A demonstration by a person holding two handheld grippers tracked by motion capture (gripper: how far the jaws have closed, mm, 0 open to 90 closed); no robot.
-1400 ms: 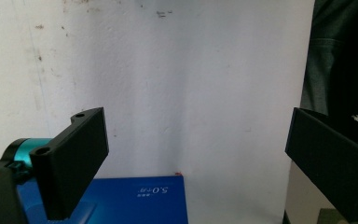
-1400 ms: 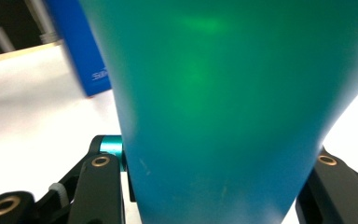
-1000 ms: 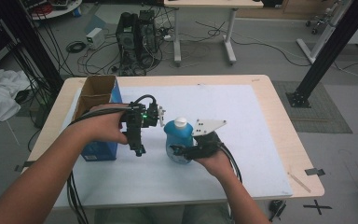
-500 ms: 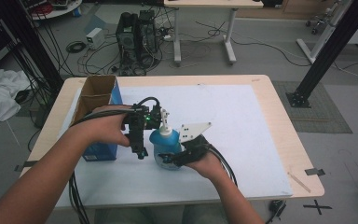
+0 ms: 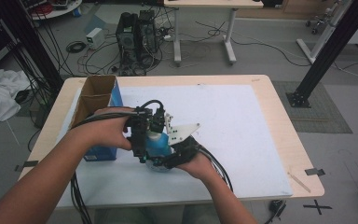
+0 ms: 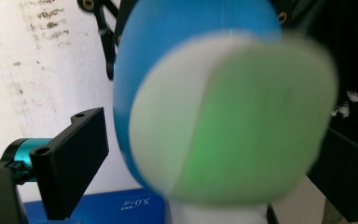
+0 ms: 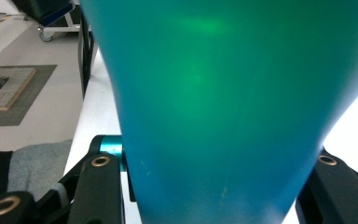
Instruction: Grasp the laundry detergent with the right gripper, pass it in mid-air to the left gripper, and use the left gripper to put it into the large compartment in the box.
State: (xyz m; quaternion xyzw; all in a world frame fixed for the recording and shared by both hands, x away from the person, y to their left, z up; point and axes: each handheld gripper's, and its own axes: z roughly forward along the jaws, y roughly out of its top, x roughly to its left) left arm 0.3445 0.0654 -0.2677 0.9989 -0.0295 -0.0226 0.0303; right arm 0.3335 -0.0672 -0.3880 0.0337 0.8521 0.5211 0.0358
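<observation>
Right gripper (image 5: 161, 161) clamped on blue bottle (image 5: 157, 145), left gripper (image 5: 142, 151) jaws apart around its cap (not gripping), so uncapping still pending near the cardboard box (image 5: 95, 100).

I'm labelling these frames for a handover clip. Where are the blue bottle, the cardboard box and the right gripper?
blue bottle (image 5: 157, 144), high view, on its blue body.
cardboard box (image 5: 94, 87), high view, on its open brown inside wall.
right gripper (image 7: 205, 186), right gripper view, midway between its two black jaws.
</observation>
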